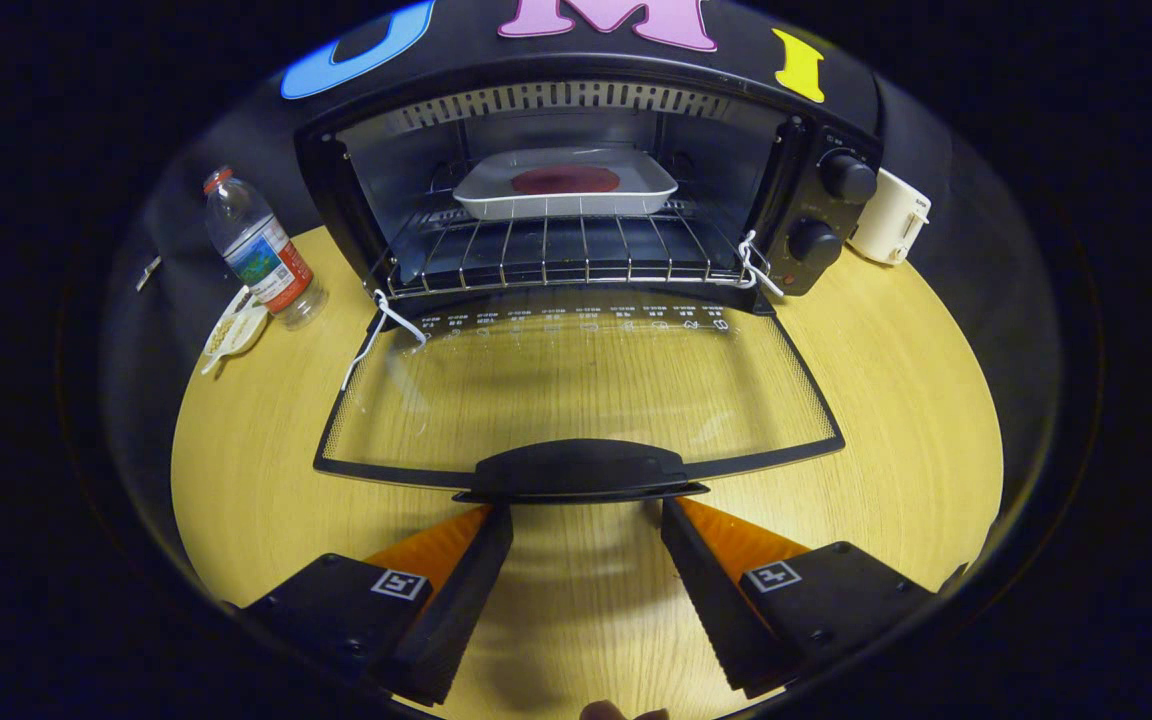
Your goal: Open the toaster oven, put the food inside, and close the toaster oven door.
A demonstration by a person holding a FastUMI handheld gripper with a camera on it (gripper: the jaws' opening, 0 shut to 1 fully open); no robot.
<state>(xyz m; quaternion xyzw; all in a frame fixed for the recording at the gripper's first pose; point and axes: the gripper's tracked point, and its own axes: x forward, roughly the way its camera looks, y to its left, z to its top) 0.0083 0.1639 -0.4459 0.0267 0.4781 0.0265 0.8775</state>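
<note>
A black toaster oven [816,170] stands at the back of the round wooden table [916,420]. Its glass door [576,390] lies folded down flat toward me. Inside, on the wire rack [556,255], sits a white rectangular tray [566,195] with a dark red round piece of food [565,180] in it. My gripper [586,515] is open, its fingertips just under the door's black handle [581,470], one on each side of its middle. Nothing is held between the fingers.
A plastic water bottle [261,250] stands left of the oven, with a small white dish of snacks [234,330] beside it. A white mug [891,215] stands to the right of the oven, by its knobs [831,210].
</note>
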